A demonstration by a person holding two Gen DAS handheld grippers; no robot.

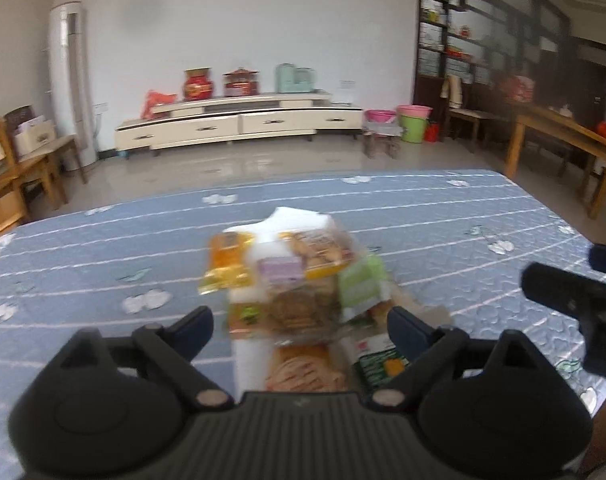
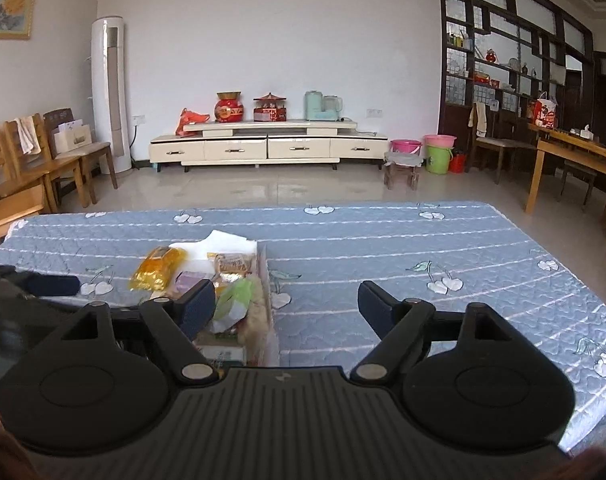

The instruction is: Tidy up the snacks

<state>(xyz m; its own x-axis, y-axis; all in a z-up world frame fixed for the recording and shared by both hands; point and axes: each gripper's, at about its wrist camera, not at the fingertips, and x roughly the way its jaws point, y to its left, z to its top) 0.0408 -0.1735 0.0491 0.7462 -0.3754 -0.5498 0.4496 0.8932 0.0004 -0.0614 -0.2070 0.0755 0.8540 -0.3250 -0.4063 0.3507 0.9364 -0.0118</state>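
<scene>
A pile of snack packets lies in a shallow white box (image 2: 233, 245) on the blue quilted table cover (image 1: 443, 232). Among them are a yellow packet (image 1: 225, 264) (image 2: 157, 268), a pale green packet (image 1: 361, 284) (image 2: 235, 300), a purple one (image 1: 283, 270) and clear biscuit packs (image 1: 295, 308). My left gripper (image 1: 299, 330) stands open just above the near end of the pile, its fingers wide of the packets. My right gripper (image 2: 286, 303) is open over bare cloth just right of the box, with its left finger in front of the packets. Each gripper shows at the edge of the other's view.
The table's far edge (image 2: 263, 208) gives onto a tiled floor. Wooden chairs (image 2: 43, 168) stand at the left and a wooden table (image 2: 575, 160) at the right. A low cream cabinet (image 2: 267, 148) and coloured buckets (image 2: 437, 156) line the back wall.
</scene>
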